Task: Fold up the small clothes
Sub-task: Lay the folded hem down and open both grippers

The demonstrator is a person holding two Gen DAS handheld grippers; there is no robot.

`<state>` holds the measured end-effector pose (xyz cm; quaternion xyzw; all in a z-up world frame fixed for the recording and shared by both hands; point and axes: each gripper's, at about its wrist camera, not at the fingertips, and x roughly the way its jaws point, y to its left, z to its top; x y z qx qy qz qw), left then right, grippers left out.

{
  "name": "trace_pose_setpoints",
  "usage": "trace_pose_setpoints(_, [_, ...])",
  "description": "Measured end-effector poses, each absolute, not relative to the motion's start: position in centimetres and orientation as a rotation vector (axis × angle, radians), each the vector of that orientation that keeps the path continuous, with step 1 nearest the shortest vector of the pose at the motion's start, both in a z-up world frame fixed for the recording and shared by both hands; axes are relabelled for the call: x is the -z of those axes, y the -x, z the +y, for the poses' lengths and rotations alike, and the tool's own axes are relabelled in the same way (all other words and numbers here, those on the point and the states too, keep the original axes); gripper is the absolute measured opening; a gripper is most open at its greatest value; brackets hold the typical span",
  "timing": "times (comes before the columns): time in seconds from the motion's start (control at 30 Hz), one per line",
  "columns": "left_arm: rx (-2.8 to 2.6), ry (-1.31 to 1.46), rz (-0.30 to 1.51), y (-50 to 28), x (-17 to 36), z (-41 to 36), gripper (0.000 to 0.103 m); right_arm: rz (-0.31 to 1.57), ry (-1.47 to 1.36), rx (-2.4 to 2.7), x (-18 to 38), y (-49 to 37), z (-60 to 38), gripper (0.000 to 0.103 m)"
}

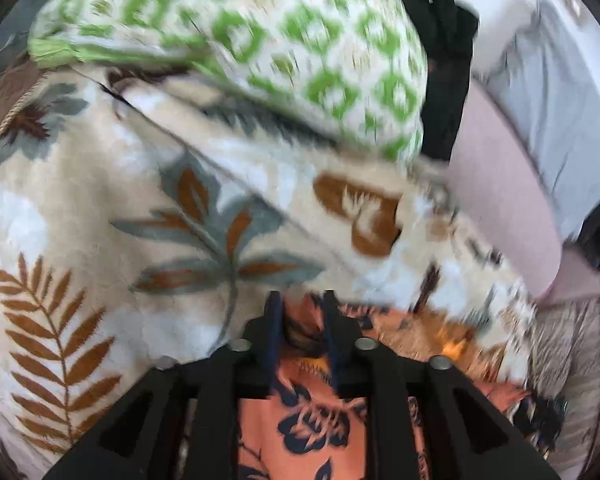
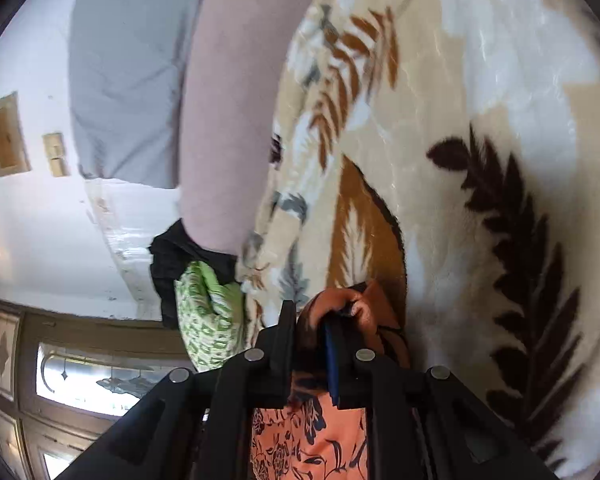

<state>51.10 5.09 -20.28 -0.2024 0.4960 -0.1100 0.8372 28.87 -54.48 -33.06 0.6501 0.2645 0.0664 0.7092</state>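
**Orange floral cloth between both pairs of fingers**

While spread over a leaf-print blanket (image 1: 100, 208), orange floral garment (image 1: 308, 420) at bottom centre of both wrist views. Left gripper (image 1: 302, 300) at lower centre: jaws a little apart, cloth lying between them, pads seemingly not pressing; view blurred. Right gripper (image 2: 310, 316) at lower centre: jaws narrowly spaced, pinching a bunched fold of the garment (image 2: 340, 304). Green-and-white patterned cloth (image 1: 260, 28) across upper frame of left view, resting on the blanket; same cloth (image 2: 208, 320) at lower left of right view, beside dark fabric (image 2: 172, 264).
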Motion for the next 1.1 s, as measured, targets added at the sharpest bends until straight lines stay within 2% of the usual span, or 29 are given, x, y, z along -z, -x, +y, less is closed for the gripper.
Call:
trace_pose_setpoints(0.03, [0.200, 0.440, 0.996, -50.6, 19.4, 5.7, 0.055, 0.549, -1.417, -0.116, 32.3, -28.1, -54.9, 0.021])
trace_pose_setpoints(0.1, [0.134, 0.465, 0.907, -48.9, 17.6, 6.7, 0.062, 0.465, -1.400, -0.090, 31.2, -26.4, -56.0, 0.055])
trace_pose_setpoints(0.13, [0.136, 0.477, 0.878, -47.9, 16.9, 6.8, 0.062, 0.425, -1.402, -0.060, 30.6, -25.4, -56.4, 0.078])
trace_pose_setpoints(0.2, [0.178, 0.484, 0.849, -46.0, 15.7, 6.4, 0.063, 0.367, -1.320, 0.021, 28.6, -23.6, -56.2, 0.078])
trace_pose_setpoints(0.23, [0.175, 0.469, 0.843, -44.8, 15.3, 5.9, 0.066, 0.380, -1.244, 0.006, 27.3, -23.6, -55.5, 0.078])
trace_pose_setpoints(0.3, [0.126, 0.401, 0.870, -41.7, 15.3, 4.4, 0.071, 0.460, -1.121, -0.020, 25.3, -24.6, -53.1, 0.077])
trace_pose_setpoints(0.4, [0.008, 0.330, 0.941, -37.1, 17.3, 2.0, 0.071, 0.600, -0.934, -0.121, 23.5, -27.1, -46.6, 0.075])
trace_pose_setpoints(0.43, [-0.014, 0.339, 0.949, -35.6, 18.3, 1.6, 0.071, 0.646, -0.874, -0.153, 23.2, -27.9, -44.1, 0.070])
trace_pose_setpoints(0.57, [-0.099, 0.350, 0.967, -32.8, 22.1, 1.6, 0.071, 0.817, -0.675, -0.261, 23.8, -31.0, -34.8, 0.040])
trace_pose_setpoints(0.67, [-0.085, 0.336, 1.029, -34.1, 23.5, 1.9, 0.071, 0.905, -0.590, -0.313, 24.9, -33.0, -29.9, 0.039])
trace_pose_setpoints(0.83, [-0.068, 0.303, 1.022, -35.8, 23.8, 2.3, 0.071, 1.034, -0.515, -0.311, 27.2, -38.1, -24.8, 0.039])
trace_pose_setpoints(1.1, [-0.008, 0.343, 1.090, -37.7, 25.6, 3.1, 0.077, 0.999, -0.518, -0.161, 27.3, -45.7, -25.5, 0.039])
